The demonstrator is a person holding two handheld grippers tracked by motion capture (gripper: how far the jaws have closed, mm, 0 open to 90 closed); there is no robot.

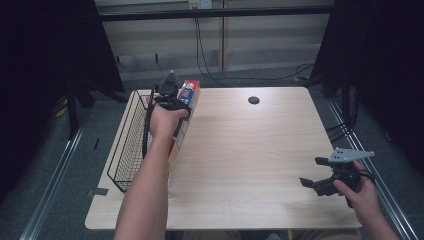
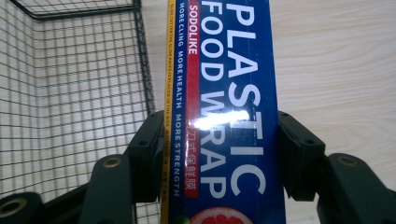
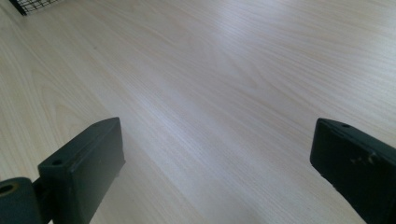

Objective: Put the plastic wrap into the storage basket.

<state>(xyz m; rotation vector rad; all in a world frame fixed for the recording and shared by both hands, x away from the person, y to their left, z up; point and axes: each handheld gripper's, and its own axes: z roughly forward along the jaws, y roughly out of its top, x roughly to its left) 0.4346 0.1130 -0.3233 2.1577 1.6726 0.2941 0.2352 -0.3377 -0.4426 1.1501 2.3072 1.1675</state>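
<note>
A long blue box of plastic food wrap (image 2: 224, 116) with a yellow edge fills the middle of the left gripper view, and my left gripper (image 2: 219, 158) is shut on it, one black jaw pressed to each side. In the high view the box (image 1: 187, 100) lies lengthwise beside the black wire basket (image 1: 131, 145), with my left gripper (image 1: 170, 97) on top of it near its far end. My right gripper (image 1: 312, 172) hovers low over the table at the front right, jaws wide apart with nothing between them; in its own view the right gripper (image 3: 217, 163) has bare wood beneath it.
The wire basket (image 2: 70, 93) sits along the table's left edge, right next to the box. A round cable hole (image 1: 254, 100) lies at the far middle of the wooden table (image 1: 250, 150). Black curtains and cables stand behind.
</note>
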